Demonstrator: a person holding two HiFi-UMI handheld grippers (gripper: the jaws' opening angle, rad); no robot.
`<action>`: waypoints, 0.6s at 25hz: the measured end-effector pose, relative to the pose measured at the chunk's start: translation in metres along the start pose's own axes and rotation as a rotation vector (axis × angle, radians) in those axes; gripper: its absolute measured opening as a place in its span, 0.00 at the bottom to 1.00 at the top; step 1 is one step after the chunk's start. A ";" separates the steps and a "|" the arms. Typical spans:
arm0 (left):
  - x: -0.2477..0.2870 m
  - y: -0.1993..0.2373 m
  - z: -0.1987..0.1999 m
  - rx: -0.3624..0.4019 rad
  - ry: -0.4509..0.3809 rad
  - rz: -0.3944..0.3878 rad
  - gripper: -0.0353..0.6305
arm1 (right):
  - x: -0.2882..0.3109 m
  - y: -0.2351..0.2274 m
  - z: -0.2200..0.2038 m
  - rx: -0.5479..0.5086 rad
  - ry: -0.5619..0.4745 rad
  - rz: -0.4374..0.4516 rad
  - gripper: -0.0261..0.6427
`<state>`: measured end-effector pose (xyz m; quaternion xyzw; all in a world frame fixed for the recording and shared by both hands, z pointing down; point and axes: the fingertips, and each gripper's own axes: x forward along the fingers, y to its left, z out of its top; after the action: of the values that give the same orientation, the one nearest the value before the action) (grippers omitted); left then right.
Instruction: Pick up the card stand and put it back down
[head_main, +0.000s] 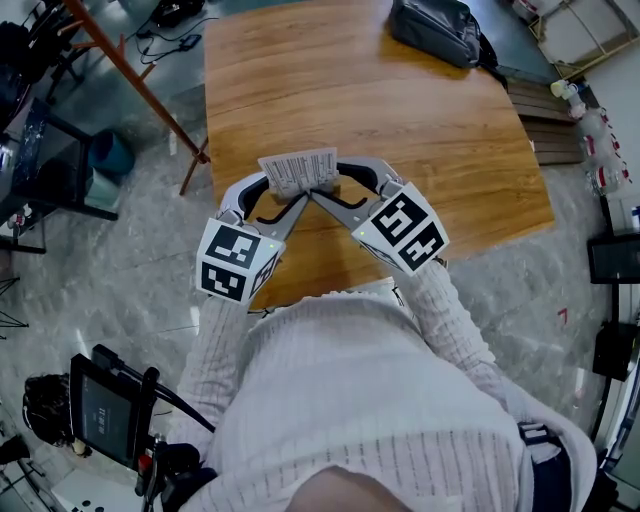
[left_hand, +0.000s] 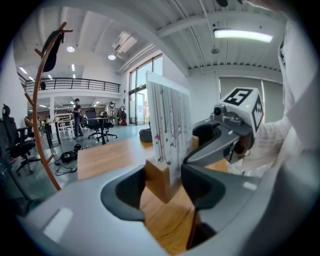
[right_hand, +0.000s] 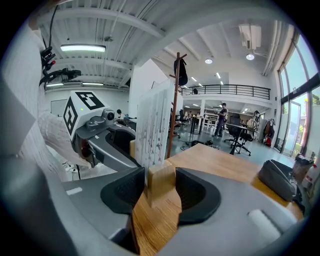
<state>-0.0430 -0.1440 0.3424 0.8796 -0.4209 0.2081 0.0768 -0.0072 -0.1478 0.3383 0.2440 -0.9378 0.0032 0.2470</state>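
**A:** Since both your hands are busy, tell me: where is the card stand?

**B:** It's between my two tools, over the near part of the surface. My left hand-held gripper is clamped on one end of its wooden block, and my right hand-held gripper is clamped on the other end. The card stands upright in the block.

**A:** Is it off the surface?

**B:** I think so, by a little. From my left side the block's lower corner seems to hang over the wood, but I can't be sure.

**A:** So which step is this?

**B:** As I read it, the pick-up is done or all but done. Putting it back down is what's left.

**A:** What does that call for?

**B:** I'd lower both hands together and keep them level, so the block meets the surface flat and the card doesn't tip. Only once it sits firmly would I let both pairs of jaws part. Then I'd draw each hand away from its end without nudging the block. The bag at the far end is well apart, so I don't expect it to get in the way.
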 end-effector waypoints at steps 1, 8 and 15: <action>0.000 0.000 0.001 0.003 -0.001 0.004 0.40 | 0.000 0.000 0.000 0.002 -0.002 0.000 0.33; 0.000 -0.003 0.001 0.007 0.005 0.001 0.40 | -0.003 0.000 -0.001 0.016 -0.004 0.001 0.33; 0.000 -0.002 0.001 0.009 0.008 0.003 0.40 | -0.002 0.000 -0.002 0.024 -0.013 0.007 0.33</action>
<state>-0.0410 -0.1431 0.3415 0.8784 -0.4209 0.2138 0.0742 -0.0050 -0.1467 0.3390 0.2436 -0.9401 0.0140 0.2380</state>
